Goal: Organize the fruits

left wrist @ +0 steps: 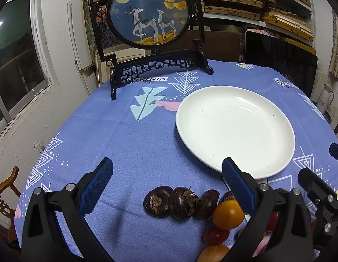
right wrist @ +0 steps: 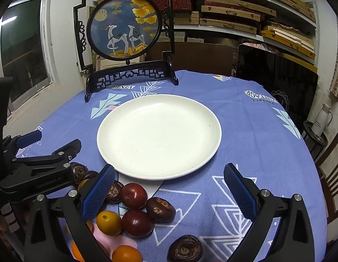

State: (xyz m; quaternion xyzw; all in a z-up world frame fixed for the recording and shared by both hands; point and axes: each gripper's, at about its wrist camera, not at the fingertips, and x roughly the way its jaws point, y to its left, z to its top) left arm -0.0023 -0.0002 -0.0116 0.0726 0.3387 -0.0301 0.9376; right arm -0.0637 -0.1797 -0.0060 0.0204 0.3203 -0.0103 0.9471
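Note:
A white plate (left wrist: 234, 128) (right wrist: 159, 136) lies empty on the blue tablecloth. In front of it is a loose pile of fruit: dark brown water chestnuts (left wrist: 158, 203) (right wrist: 160, 209), small oranges (left wrist: 228, 215) (right wrist: 109, 222) and dark red plums (left wrist: 214, 235) (right wrist: 134, 195). My left gripper (left wrist: 168, 186) is open and empty, hovering over the left end of the pile. My right gripper (right wrist: 169, 193) is open and empty, over the right part of the pile. Each gripper shows in the other's view: the right one (left wrist: 317, 185), the left one (right wrist: 38, 163).
A black-framed round deer picture on a stand (left wrist: 147, 15) (right wrist: 125, 26) stands at the table's far edge. A dark chair back (right wrist: 276, 76) rises behind the table on the right. A wooden chair (left wrist: 5, 187) is at the left, a white kettle (right wrist: 321, 118) at the right.

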